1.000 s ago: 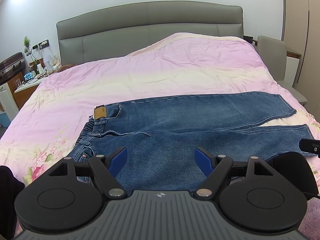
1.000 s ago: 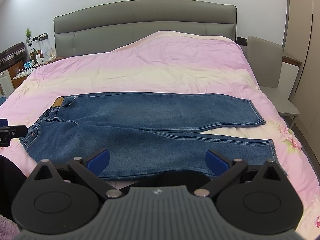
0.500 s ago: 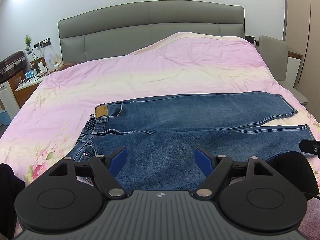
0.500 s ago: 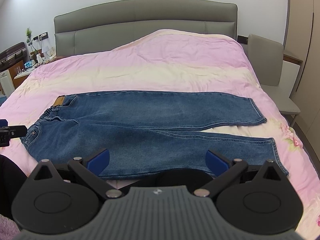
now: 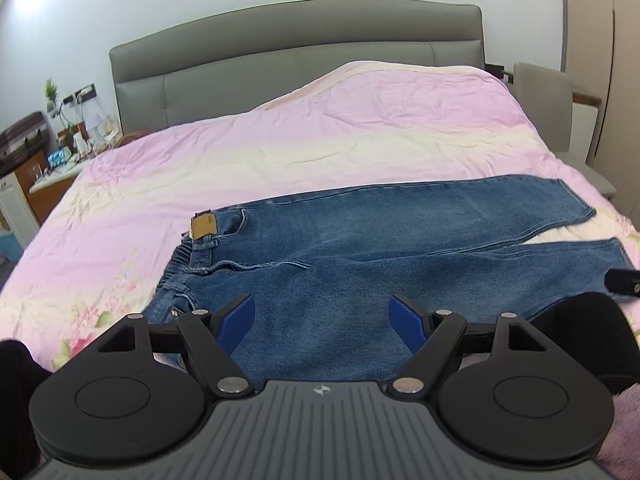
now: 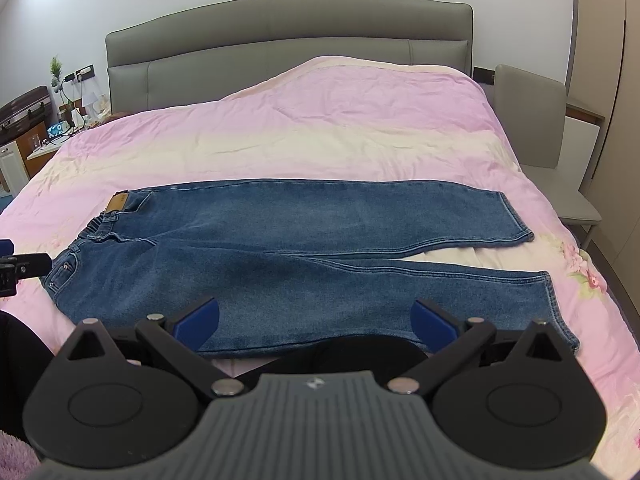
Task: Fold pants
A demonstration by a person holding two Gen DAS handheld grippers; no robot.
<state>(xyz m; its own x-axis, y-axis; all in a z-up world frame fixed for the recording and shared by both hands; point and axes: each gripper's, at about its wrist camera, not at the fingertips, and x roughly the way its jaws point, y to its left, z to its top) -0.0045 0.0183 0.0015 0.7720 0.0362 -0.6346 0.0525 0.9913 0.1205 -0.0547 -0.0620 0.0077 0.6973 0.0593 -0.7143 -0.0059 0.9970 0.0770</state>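
Note:
Blue jeans (image 5: 360, 256) lie flat across the pink bed, waistband with a tan patch (image 5: 203, 226) to the left, both legs stretched to the right and slightly apart. They also show in the right wrist view (image 6: 304, 248). My left gripper (image 5: 322, 318) is open and empty, above the near edge of the seat area. My right gripper (image 6: 314, 320) is open and empty, above the near edge of the closer leg (image 6: 440, 292).
The pink and cream duvet (image 6: 320, 128) covers the bed, with a grey headboard (image 6: 288, 36) behind. A cluttered bedside table (image 5: 60, 160) stands at the left. A grey chair (image 6: 536, 128) stands at the right of the bed.
Both grippers have shifted slightly; the jeans sit a little lower and more to the right in the left view. The jeans have not moved and both grippers stay open.

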